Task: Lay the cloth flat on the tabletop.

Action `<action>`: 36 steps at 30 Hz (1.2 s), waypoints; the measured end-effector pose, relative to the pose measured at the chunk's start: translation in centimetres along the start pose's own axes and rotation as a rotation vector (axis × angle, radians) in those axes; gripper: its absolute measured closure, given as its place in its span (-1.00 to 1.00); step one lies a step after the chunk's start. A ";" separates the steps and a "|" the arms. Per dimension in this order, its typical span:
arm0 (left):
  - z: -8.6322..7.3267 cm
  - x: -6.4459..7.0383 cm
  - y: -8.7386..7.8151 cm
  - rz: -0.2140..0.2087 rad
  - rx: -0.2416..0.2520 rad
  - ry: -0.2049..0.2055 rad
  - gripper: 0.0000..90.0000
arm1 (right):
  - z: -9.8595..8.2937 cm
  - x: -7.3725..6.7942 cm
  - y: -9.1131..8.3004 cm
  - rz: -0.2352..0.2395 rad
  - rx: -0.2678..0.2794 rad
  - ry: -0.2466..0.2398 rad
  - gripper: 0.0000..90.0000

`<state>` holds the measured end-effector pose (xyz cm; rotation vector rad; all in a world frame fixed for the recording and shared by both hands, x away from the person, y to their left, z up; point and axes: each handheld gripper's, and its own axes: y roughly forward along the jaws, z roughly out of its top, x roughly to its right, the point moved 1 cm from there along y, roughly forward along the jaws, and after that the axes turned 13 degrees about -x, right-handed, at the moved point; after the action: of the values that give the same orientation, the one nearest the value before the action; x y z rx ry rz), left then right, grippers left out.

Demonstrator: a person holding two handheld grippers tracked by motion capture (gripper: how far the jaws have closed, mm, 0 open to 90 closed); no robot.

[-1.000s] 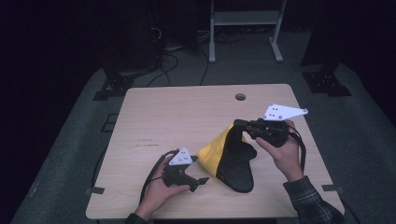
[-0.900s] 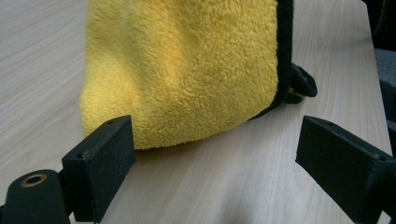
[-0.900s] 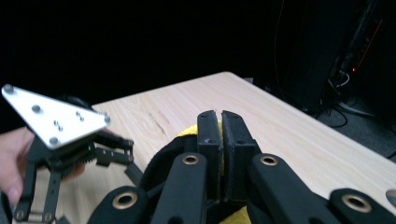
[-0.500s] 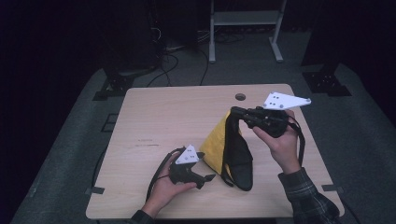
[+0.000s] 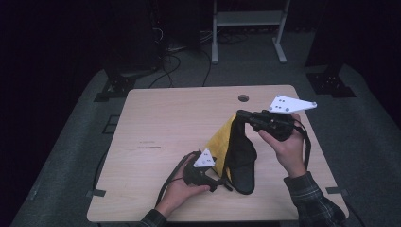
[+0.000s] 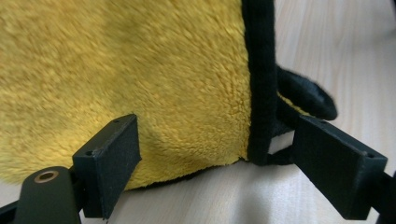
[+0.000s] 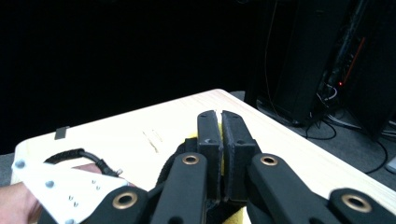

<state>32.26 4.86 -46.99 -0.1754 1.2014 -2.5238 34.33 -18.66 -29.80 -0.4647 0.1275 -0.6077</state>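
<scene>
A yellow fleece cloth (image 5: 220, 143) with a black side and black trim (image 5: 242, 163) stands in a tent shape on the wooden table (image 5: 165, 123), right of centre. My right gripper (image 5: 240, 115) is shut on its raised top corner; the right gripper view shows a sliver of yellow (image 7: 191, 136) beside my right gripper's (image 7: 220, 133) closed jaws. At the cloth's lower front edge, my left gripper (image 5: 221, 182) is open. In the left gripper view the yellow fleece (image 6: 140, 70) and its black trim (image 6: 261, 79) hang just ahead of my left gripper (image 6: 219, 156), with nothing between its jaws.
A round cable hole (image 5: 243, 98) sits near the table's far edge. Grey tape pieces (image 5: 96, 193) mark the table's front corners. A white metal stand (image 5: 246, 28) and dark equipment with cables (image 5: 165, 47) are on the floor behind.
My right gripper has lifted the cloth's corner higher and farther back, pulling it into a taller tent. My left gripper has moved right, up to the cloth's lower edge.
</scene>
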 end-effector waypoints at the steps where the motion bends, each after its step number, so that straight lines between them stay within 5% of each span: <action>1: 0.2 0.2 0.5 0.016 -0.012 0.013 -0.69 | -0.2 0.2 -0.1 -0.003 -0.004 0.005 0.92; 8: 0.2 0.3 1.2 0.076 -0.050 0.035 -0.44 | -1.3 0.8 -0.6 -0.021 -0.016 0.020 0.92; 18: -1.5 -1.5 -0.8 0.097 -0.073 -0.016 -0.17 | -3.6 2.4 -2.1 -0.065 -0.046 0.058 0.92; 24: -3.2 -3.4 -2.2 0.123 -0.096 -0.082 -0.03 | -4.4 3.0 -2.1 -0.071 -0.069 0.070 0.92; 30: -3.7 -3.6 -2.0 0.121 -0.147 -0.080 0.06 | -4.7 3.0 -1.9 -0.071 -0.084 0.075 0.92; 33: -3.9 -3.8 -2.1 0.118 -0.155 -0.082 0.17 | -4.9 3.1 -2.0 -0.074 -0.086 0.077 0.92; 36: -4.0 -4.4 -2.4 0.093 -0.162 -0.131 0.62 | -5.0 3.3 -2.2 -0.077 -0.082 0.084 0.92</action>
<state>34.77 10.76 -47.49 -0.3117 1.3284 -2.2980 34.68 -24.08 -33.17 -0.5258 0.2158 -0.6993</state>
